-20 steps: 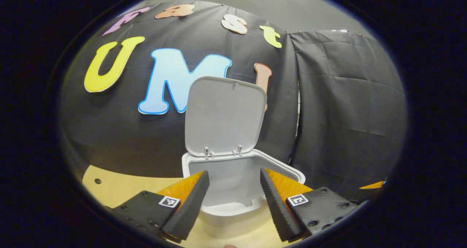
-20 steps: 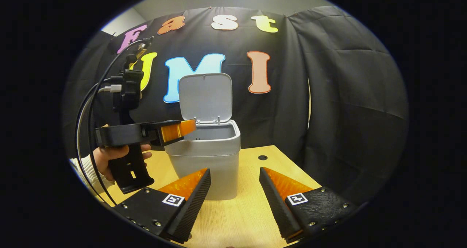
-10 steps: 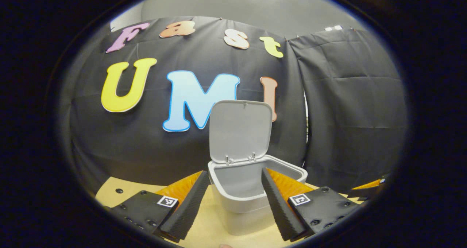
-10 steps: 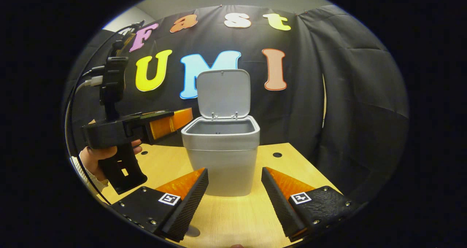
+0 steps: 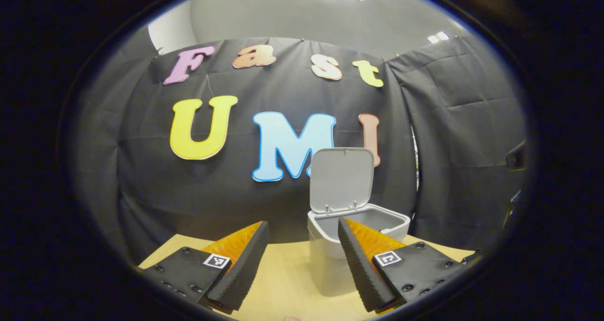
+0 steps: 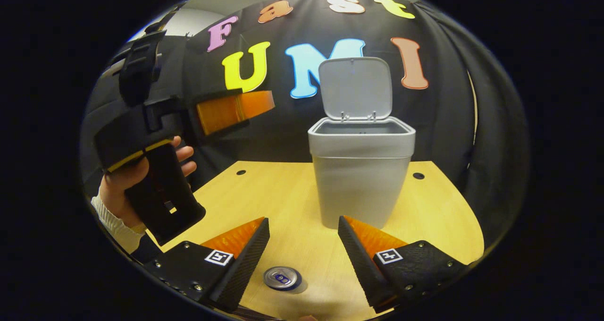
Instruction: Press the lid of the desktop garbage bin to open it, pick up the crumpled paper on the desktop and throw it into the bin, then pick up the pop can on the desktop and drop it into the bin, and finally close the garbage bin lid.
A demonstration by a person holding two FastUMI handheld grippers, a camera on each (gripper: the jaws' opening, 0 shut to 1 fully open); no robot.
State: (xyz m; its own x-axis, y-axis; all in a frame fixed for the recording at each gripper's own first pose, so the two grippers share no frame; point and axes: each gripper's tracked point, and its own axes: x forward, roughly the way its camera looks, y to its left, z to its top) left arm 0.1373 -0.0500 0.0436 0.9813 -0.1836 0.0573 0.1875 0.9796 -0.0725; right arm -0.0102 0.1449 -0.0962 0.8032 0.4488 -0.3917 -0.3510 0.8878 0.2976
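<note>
In the right gripper view, the right gripper (image 6: 303, 245) is seen at the bottom with its two fingers spread wide and nothing held between them. Just beyond and between the fingertips, the silver top of an upright pop can (image 6: 281, 278) with its pull tab is seen from above, standing on the pale wooden tabletop (image 6: 278, 198); its sides are hidden by the steep angle. Farther along the tabletop, a light grey plastic desktop garbage bin (image 6: 361, 179) with rounded corners and a slightly tapered body is found standing upright, well apart from the can. Its flat grey hinged lid (image 6: 355, 88) is raised to nearly vertical on two small hinges at the rear rim, so the mouth is left open; the inside cannot be made out from here. To the left, the left gripper (image 6: 257, 103) is held in the air by a person's hand (image 6: 123, 185) with a white knitted cuff, above the table and apart from the bin; whether its fingers are parted cannot be told from this side-on angle. In the left gripper view, that same gripper's fingers (image 5: 245, 264) are shown spread apart and empty, with the open bin (image 5: 339, 255) partly behind the right-hand finger. Two small round holes are seen in the tabletop near the black cloth wall (image 6: 283, 132).
</note>
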